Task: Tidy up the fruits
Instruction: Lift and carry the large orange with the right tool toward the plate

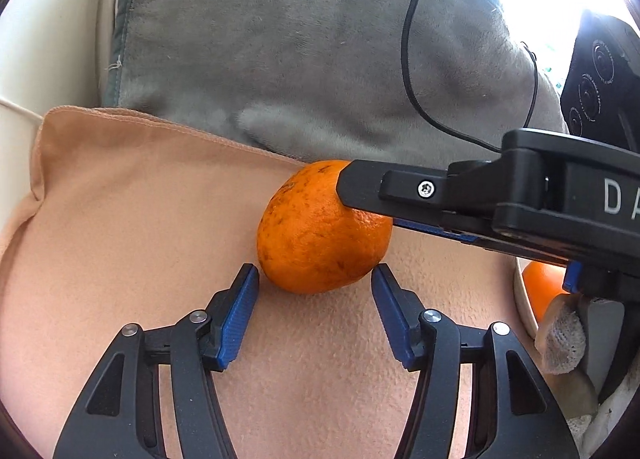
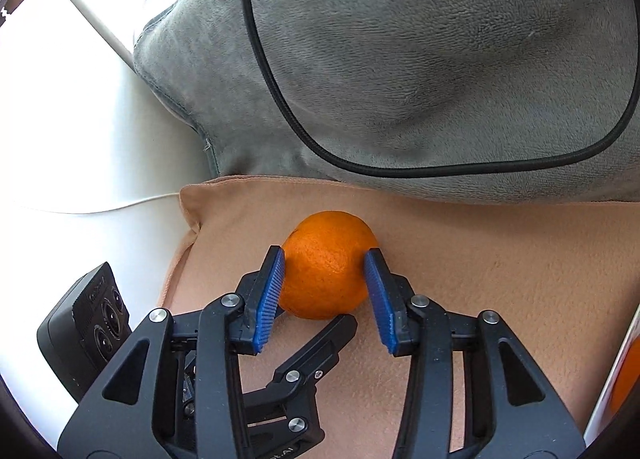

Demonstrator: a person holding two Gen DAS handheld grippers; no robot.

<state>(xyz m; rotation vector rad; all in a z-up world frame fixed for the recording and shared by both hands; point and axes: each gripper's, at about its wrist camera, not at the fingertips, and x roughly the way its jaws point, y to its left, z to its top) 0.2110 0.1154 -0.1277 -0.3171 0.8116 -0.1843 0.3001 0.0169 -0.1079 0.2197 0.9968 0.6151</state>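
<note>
Clamping the orange [image 2: 326, 265] between its blue pads [image 2: 272, 295], the right gripper [image 2: 325, 259] holds the fruit from both sides as it rests on a peach cushion [image 2: 500, 259]. The left gripper [image 1: 316, 273] stands open just short of the same orange [image 1: 322, 229], its pads beside the fruit's near edge. Behind lies a grey cushion [image 1: 280, 39] with a black cable [image 2: 280, 99] draped over it. A second orange [image 1: 540, 287] sits in a white bowl [image 1: 522, 299] at the right edge.

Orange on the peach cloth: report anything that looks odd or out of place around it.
Two tools crowd one orange. The right tool has its pads against the fruit's sides, while the left tool sits open at its near edge. A black cable trails loose across the grey cushion behind. The peel is speckled with brown marks but unbroken.
</note>
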